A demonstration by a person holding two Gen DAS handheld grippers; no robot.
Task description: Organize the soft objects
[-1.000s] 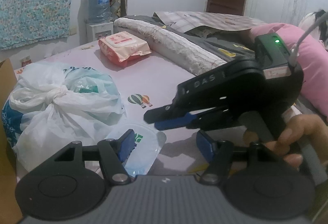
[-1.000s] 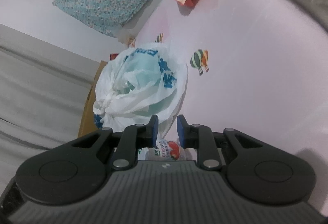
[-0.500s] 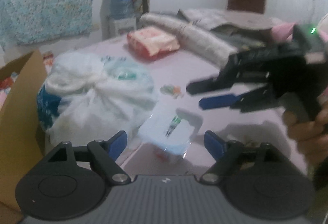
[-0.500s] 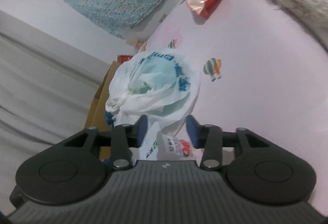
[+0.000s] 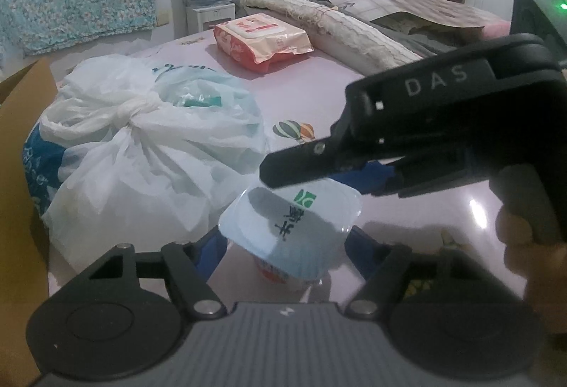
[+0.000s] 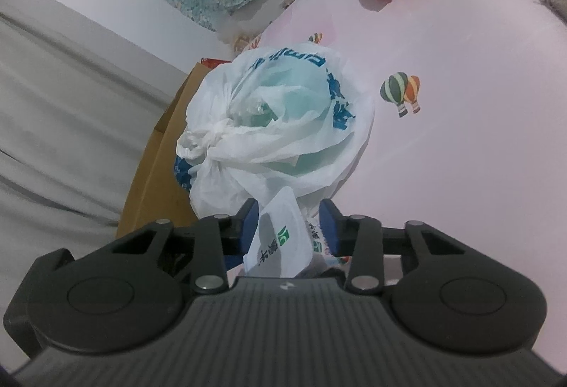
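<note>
A small plastic cup (image 5: 294, 227) with a pale blue foil lid and a green logo leans on the pink bed sheet (image 5: 319, 89), lid tilted toward the left wrist camera. It sits between the fingers of my left gripper (image 5: 285, 245), whose jaws are closing, with slim gaps at the pads. My right gripper (image 5: 283, 171) reaches in from the right over the cup's far rim. In the right wrist view the cup (image 6: 280, 238) fills the gap of the right gripper (image 6: 288, 227). These jaws are closing too, one pad on the lid, the other on the wall.
A knotted white plastic bag (image 5: 141, 146) lies just left of the cup, against a cardboard box (image 5: 21, 157) at the bed's edge. A pink wipes pack (image 5: 262, 40) and a rolled blanket (image 5: 347, 29) lie farther back. A hand (image 5: 524, 245) holds the right gripper.
The right gripper has swung in from the right over the cup and narrowed its jaws around it. The left gripper has dipped toward the cup and its jaws are narrower than half a second ago.
</note>
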